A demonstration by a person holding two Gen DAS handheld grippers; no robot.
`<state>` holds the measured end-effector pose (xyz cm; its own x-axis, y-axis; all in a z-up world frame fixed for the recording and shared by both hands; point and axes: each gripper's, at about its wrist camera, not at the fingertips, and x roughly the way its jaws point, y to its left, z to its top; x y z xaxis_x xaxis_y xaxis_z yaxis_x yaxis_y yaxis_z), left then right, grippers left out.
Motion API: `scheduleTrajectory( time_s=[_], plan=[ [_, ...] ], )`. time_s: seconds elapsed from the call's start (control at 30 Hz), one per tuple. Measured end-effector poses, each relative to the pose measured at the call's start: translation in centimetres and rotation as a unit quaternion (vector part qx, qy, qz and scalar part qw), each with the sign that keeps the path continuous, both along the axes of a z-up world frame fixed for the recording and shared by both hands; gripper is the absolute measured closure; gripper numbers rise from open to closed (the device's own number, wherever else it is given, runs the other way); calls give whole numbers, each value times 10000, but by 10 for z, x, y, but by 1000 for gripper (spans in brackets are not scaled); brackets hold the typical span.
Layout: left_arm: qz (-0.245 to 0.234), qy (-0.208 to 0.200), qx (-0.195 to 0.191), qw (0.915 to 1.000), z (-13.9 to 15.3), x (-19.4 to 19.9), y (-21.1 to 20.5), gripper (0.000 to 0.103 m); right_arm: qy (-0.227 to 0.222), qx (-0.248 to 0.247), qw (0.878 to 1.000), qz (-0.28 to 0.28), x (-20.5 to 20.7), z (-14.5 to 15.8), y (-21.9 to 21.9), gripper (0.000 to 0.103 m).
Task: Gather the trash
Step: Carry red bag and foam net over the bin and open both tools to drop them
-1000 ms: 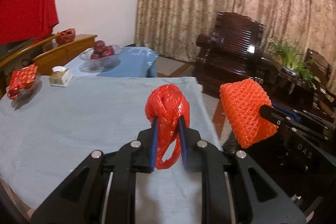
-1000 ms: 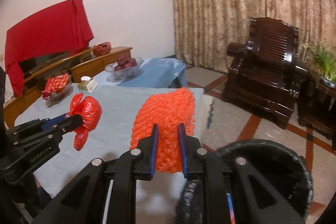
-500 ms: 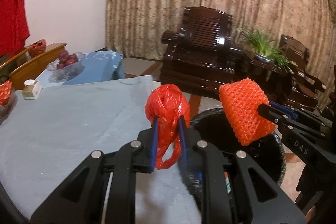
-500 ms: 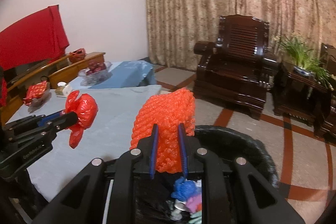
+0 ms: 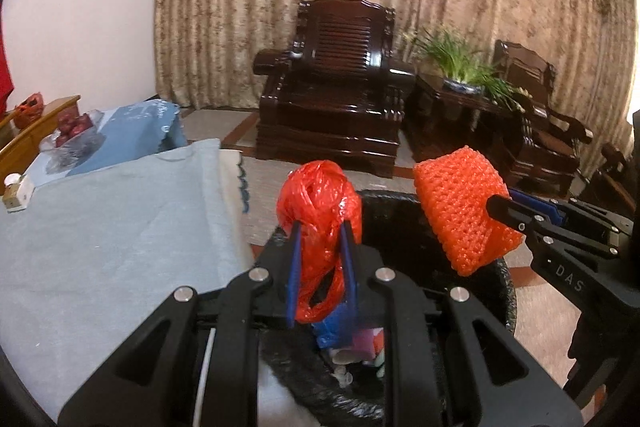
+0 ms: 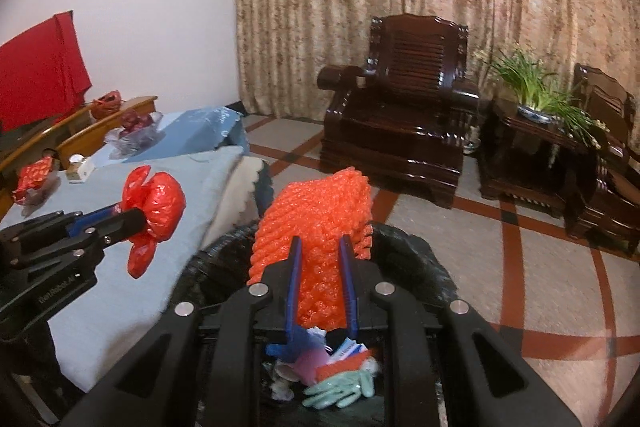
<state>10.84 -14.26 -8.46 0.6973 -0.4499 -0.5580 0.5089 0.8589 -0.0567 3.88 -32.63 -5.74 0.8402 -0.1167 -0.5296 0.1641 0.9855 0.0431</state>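
From the left wrist, the left gripper (image 5: 320, 251) is seen clamped on a balled red plastic bag (image 5: 318, 203), held over the near rim of the black bin (image 5: 506, 291); it is best carried further over the opening before release.

From the right wrist, the right gripper (image 6: 320, 267) is seen pinching an orange foam net (image 6: 316, 223) directly above the bin (image 6: 416, 263), so it can be dropped straight down.
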Motion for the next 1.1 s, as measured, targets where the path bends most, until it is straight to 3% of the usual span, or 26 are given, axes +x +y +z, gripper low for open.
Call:
scheduleTrajectory(
  time_s=[0.6, 0.63, 0.7, 0.73, 0.77, 0.9, 0.97, 1.0, 1.03, 1.1],
  plan=[
    [-337, 361, 213, 9986, -48, 18, -47, 84, 396, 58, 9989, -241, 6, -43, -33, 83],
    [-344, 376, 203, 9985, -48, 19, -47, 81, 403, 52, 9989, -246, 7, -44, -33, 81],
    [-400, 474, 123, 9980, -49, 21, -47, 64, 425, 52, 9987, -277, 9, -46, -35, 79],
    [-391, 504, 85, 9979, -49, 21, -46, 48, 436, 58, 9986, -298, 9, -47, -34, 74],
    [-364, 505, 43, 9981, -49, 22, -45, 42, 450, 65, 9985, -316, 10, -48, -35, 72],
    [-283, 496, 32, 9984, -48, 21, -39, 31, 411, 48, 9984, -393, 5, -47, -40, 54],
    [-209, 464, 15, 9987, -45, 20, -35, 21, 385, 56, 9983, -428, 2, -46, -41, 38],
    [-171, 446, 22, 9989, -43, 21, -32, 19, 347, 77, 9984, -450, -1, -44, -42, 22],
    [-147, 430, 32, 9990, -41, 21, -31, 15, 332, 94, 9984, -453, -3, -43, -41, 15],
    [-71, 367, 82, 9993, -36, 17, -25, 12, 316, 120, 9984, -451, -5, -39, -40, 11]
  ],
)
